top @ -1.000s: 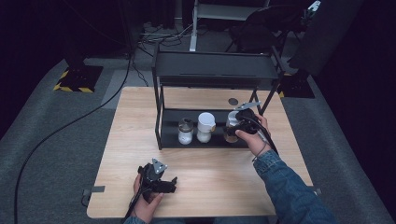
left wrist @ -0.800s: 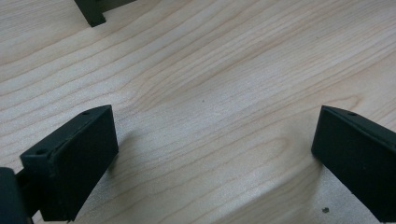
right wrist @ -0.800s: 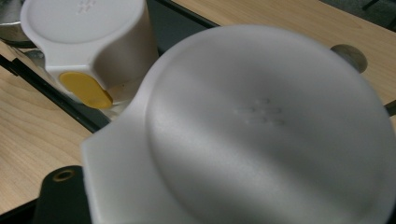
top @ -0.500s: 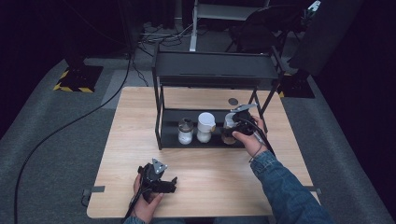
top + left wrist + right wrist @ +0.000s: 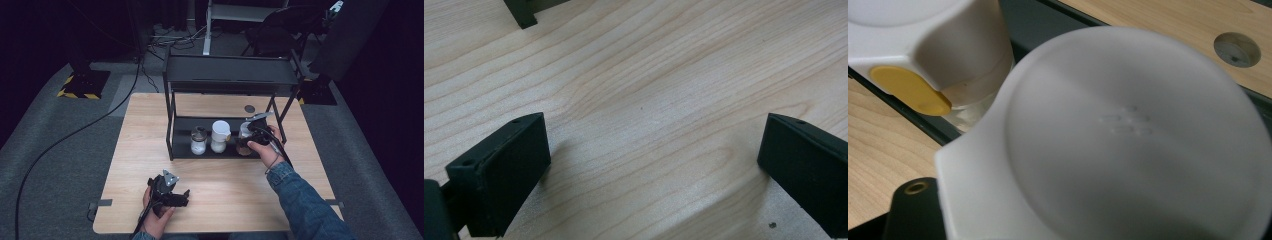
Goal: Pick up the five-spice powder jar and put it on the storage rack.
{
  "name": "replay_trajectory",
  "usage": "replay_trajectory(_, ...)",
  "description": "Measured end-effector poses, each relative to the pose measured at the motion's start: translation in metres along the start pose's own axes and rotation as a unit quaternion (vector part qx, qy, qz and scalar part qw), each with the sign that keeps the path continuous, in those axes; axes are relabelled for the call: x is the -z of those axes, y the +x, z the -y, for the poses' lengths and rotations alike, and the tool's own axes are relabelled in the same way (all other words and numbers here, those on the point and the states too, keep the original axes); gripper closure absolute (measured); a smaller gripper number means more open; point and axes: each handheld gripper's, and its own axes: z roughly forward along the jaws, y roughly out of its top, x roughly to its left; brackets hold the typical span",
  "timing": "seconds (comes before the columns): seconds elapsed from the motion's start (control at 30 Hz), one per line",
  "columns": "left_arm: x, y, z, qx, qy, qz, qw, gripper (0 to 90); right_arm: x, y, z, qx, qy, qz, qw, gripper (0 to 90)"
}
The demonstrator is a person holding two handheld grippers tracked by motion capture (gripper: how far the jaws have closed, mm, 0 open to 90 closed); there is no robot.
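Right gripper (image 5: 251,131) at brown-filled jar (image 5: 244,145) on rack's lower shelf (image 5: 181,150); finger state hidden behind white lid (image 5: 1128,140). Best kept upright, clear of neighbouring jar (image 5: 219,136). Left gripper (image 5: 176,196) fingers apart over counter (image 5: 135,130).

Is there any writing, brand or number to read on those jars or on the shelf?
None can be read.
White lid at the right tongs: a faint raised mark, too blurred to read.
The yellow tab on the next jar's cap: blank.
Jars on the black shelf: no label legible.
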Motion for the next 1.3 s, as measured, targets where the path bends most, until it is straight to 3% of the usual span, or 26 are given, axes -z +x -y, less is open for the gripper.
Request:
replay_trajectory(0.83,0.0,0.0,0.0,0.0,0.0,0.0,1.0,0.3,-0.008,-0.006,0.002,0.001,0.008,0.007,0.9999,21.1)
replay_trajectory(1.13,0.0,0.0,0.0,0.0,0.0,0.0,1.0,0.3,-0.005,-0.006,0.007,0.01,0.0,0.005,0.9999,20.4)
replay_trajectory(1.3,0.0,0.0,0.0,0.0,0.0,0.0,1.0,0.3,0.006,-0.007,0.003,0.006,-0.026,-0.007,0.9996,15.0)
